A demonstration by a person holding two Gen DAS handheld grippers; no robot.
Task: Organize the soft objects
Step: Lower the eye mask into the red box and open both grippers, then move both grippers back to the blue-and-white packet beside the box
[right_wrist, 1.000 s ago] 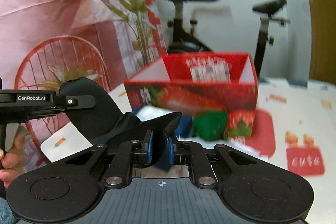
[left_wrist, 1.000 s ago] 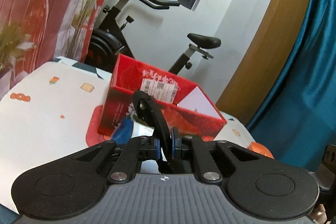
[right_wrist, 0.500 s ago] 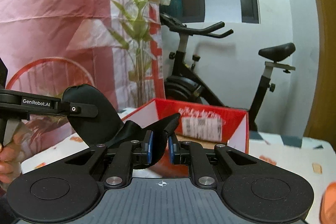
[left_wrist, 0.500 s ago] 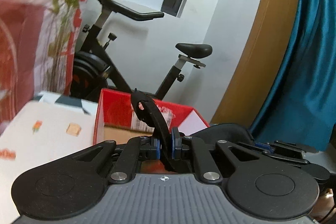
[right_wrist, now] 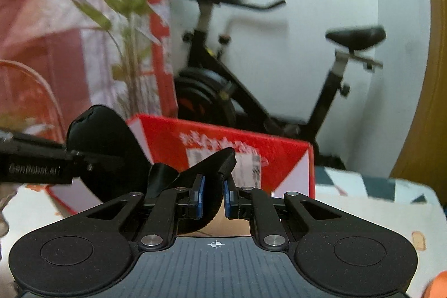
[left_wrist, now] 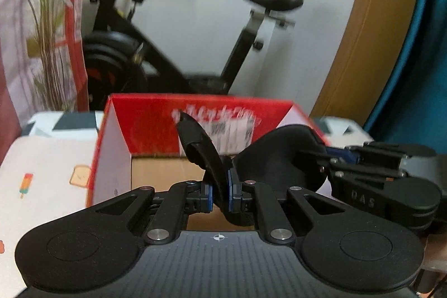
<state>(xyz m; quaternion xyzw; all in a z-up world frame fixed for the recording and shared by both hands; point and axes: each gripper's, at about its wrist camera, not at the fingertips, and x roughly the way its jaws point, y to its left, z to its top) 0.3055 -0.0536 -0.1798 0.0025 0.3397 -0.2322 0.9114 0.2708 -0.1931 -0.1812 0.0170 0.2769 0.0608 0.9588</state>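
A soft black padded fabric piece (left_wrist: 201, 147) is held stretched above the open red cardboard box (left_wrist: 145, 119), one end pinched in the left gripper (left_wrist: 220, 193) and the other end clamped in the right gripper (right_wrist: 213, 196). The box is set on a white patterned tablecloth (left_wrist: 42, 172), and a black exercise bike (right_wrist: 251, 91) is seen behind it

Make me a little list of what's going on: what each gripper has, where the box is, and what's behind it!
Held thing: black soft eye mask, stretched between both grippers
Left gripper: jaws shut on the mask's strap
Right gripper: jaws around the other end of the mask
Box: red cardboard box, open top, right ahead on the table
Behind: black exercise bike
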